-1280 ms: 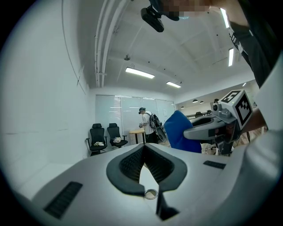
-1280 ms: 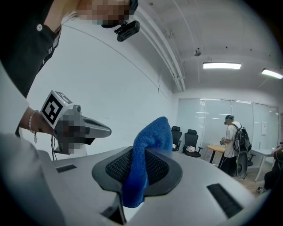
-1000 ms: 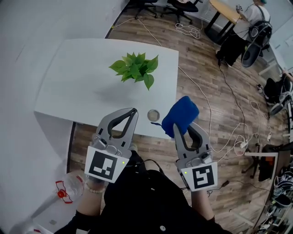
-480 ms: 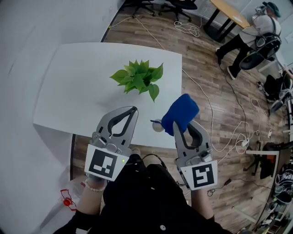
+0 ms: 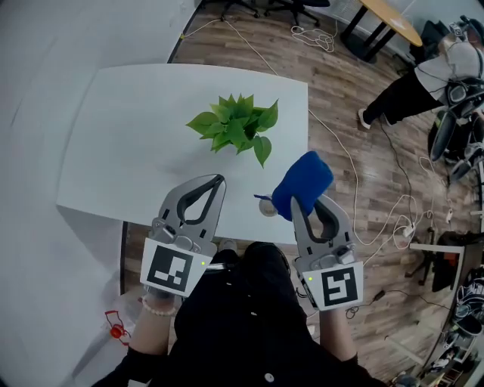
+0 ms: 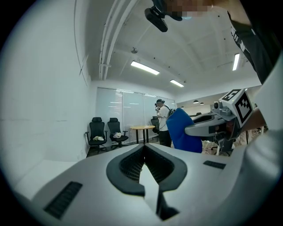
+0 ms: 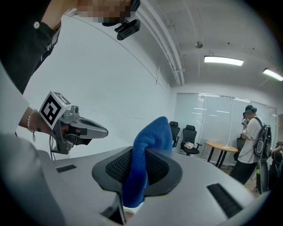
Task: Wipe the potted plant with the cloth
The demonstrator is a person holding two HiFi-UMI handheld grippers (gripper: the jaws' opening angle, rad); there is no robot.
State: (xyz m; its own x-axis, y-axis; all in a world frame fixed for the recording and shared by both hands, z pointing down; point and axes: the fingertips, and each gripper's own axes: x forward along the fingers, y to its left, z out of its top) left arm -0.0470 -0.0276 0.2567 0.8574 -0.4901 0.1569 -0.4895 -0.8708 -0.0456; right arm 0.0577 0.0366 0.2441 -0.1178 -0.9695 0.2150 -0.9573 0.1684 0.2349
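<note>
A leafy green potted plant (image 5: 239, 128) stands near the right edge of a white table (image 5: 128, 143) in the head view. My right gripper (image 5: 296, 204) is shut on a bunched blue cloth (image 5: 302, 184), held above the table's near right corner, short of the plant. The right gripper view shows the cloth (image 7: 146, 154) pinched between the jaws and standing up past them. My left gripper (image 5: 218, 181) is shut with nothing in it, over the table's near edge. In the left gripper view its jaws (image 6: 143, 148) meet, with the cloth (image 6: 182, 134) off to the right.
A small round metal thing (image 5: 267, 208) lies by the table's near edge, partly hidden by the cloth. White cables (image 5: 378, 227) run over the wooden floor at right. A person (image 5: 423, 75) stands at the far right, by a round wooden table (image 5: 389, 19). Black office chairs (image 6: 106, 132) stand behind.
Both grippers have edged forward toward the table, the cloth still held. The table and plant sit slightly farther right in view. The person at the far right has walked on.
</note>
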